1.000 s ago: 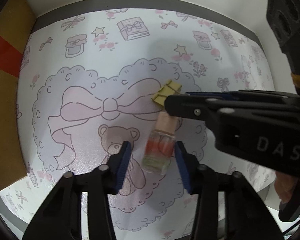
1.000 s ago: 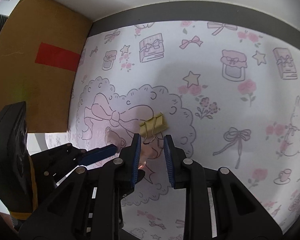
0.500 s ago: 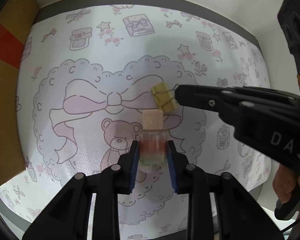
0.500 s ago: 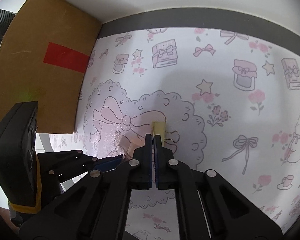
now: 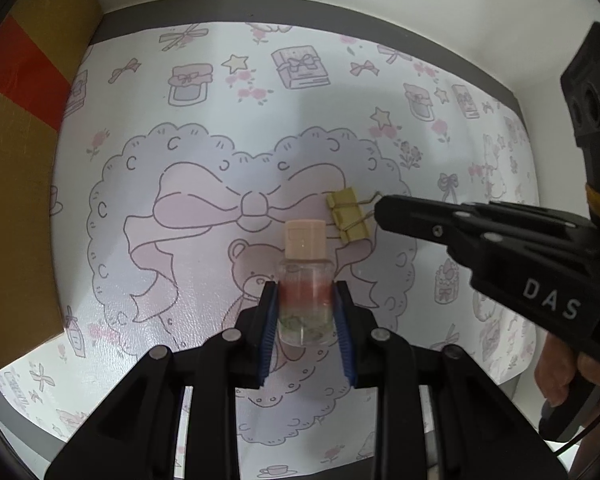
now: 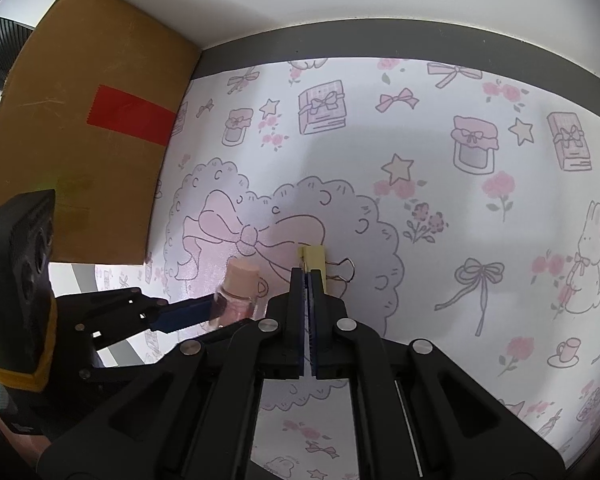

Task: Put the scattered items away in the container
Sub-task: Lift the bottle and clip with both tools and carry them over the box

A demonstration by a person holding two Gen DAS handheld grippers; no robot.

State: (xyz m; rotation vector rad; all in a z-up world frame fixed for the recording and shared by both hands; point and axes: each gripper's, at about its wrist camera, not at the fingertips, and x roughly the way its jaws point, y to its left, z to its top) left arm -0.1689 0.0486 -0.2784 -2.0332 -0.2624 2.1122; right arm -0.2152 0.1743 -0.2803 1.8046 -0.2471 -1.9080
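Observation:
My left gripper is shut on a small clear bottle with a beige cap and red and green contents, held above the patterned mat. The bottle also shows in the right wrist view. My right gripper is shut on the wire handle of a yellow binder clip, which hangs from the jaws just right of the bottle. The clip and the right gripper also show in the left wrist view. The left gripper shows at the left of the right wrist view.
A brown cardboard box with red tape stands at the left edge of the mat; it also shows in the left wrist view. The white mat with pink drawings covers the table. A grey table edge and white wall lie behind.
My left gripper closed on the bottle and raised it. My right gripper closed on the binder clip's wire handle and lifted it off the mat.

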